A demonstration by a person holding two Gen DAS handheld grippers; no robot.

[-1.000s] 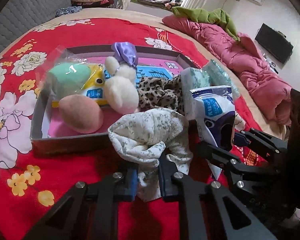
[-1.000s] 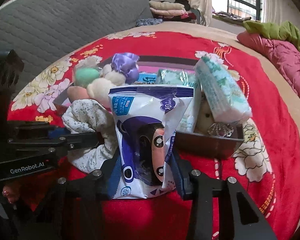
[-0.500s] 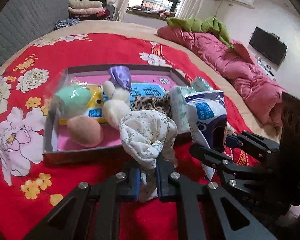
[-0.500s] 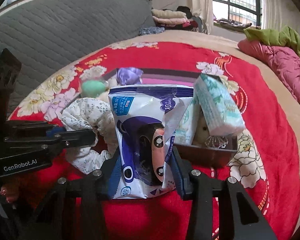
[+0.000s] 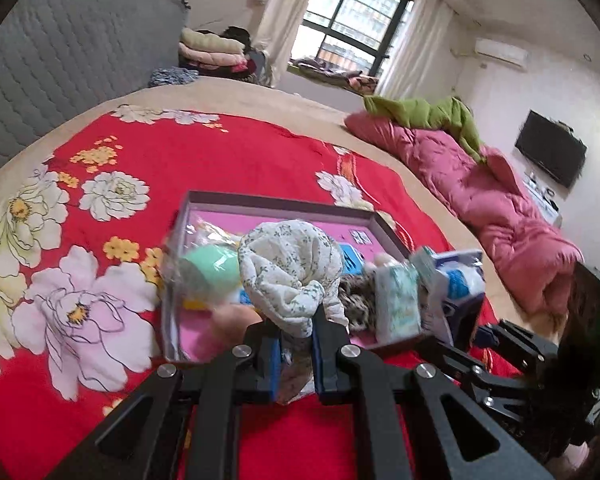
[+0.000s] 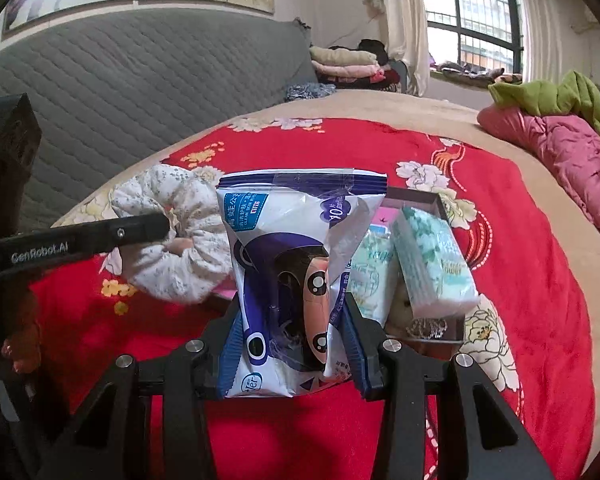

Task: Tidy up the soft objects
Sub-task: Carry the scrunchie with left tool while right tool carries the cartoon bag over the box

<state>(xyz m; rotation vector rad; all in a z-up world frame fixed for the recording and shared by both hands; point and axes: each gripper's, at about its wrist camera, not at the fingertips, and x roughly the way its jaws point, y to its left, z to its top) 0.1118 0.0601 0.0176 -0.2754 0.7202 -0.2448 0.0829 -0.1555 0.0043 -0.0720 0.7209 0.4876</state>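
Note:
My left gripper (image 5: pixel 296 344) is shut on a white floral scrunchie (image 5: pixel 288 276), held in the air above the near edge of a shallow pink-bottomed tray (image 5: pixel 276 202). In the right wrist view the scrunchie (image 6: pixel 180 240) hangs from a left finger (image 6: pixel 140 228). My right gripper (image 6: pixel 290 344) is shut on a blue-and-white wipes pack (image 6: pixel 288 264), upright above the red bedspread, just right of the scrunchie. Inside the tray lie a mint sponge (image 5: pixel 208 272), a peach sponge (image 5: pixel 232 318), a leopard scrunchie (image 5: pixel 354 294) and green-patterned tissue packs (image 6: pixel 432 256).
The tray sits on a red floral bedspread (image 5: pixel 100 280). A grey quilted headboard (image 6: pixel 140 80) stands to the left. A pink quilt (image 5: pixel 480 200) with a green cloth lies along the right edge. Folded clothes (image 5: pixel 212 48) are stacked by the window.
Both grippers have risen with their loads. The scrunchie came up off the bedspread and now hangs over the tray's near edge; the wipes pack rose a little beside it.

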